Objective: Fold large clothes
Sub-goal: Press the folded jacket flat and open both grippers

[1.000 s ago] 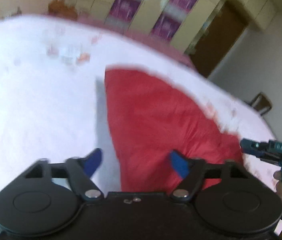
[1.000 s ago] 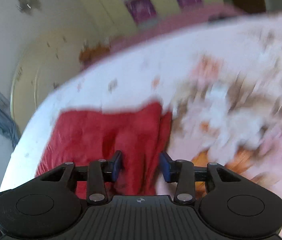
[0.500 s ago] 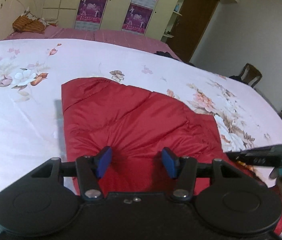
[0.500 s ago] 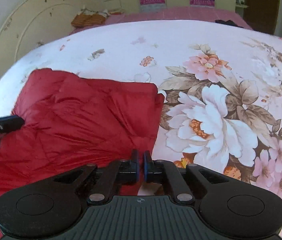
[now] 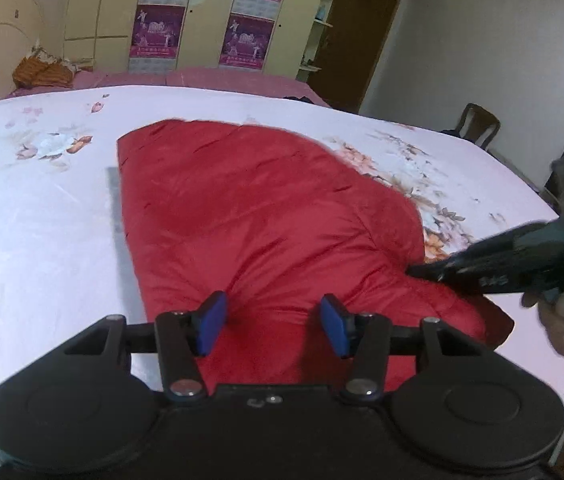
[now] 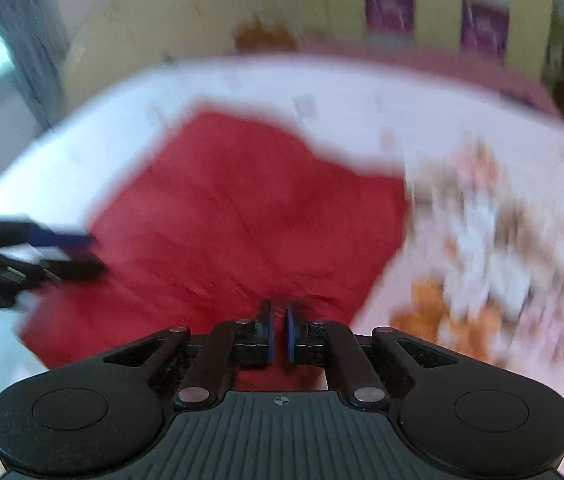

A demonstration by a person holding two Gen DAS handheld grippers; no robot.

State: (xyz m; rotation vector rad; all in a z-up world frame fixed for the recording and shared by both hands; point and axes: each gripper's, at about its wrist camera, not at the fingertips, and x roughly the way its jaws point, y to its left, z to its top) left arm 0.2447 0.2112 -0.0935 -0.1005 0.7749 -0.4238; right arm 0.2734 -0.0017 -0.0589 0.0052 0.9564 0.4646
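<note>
Since a second ago, right claw (image 6: 278, 334) snapped shut, seemingly pinching the red jacket (image 5: 265, 216) at its near right edge on the bed (image 5: 41, 216); left claw (image 5: 271, 322) half open over near edge, gripping nothing. Ready for lifting.

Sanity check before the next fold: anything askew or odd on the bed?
Nothing damaged or spilled. The red garment lies skewed on the floral sheet, its near right corner bunched where the right gripper meets it. The left gripper is open over the near hem.
</note>
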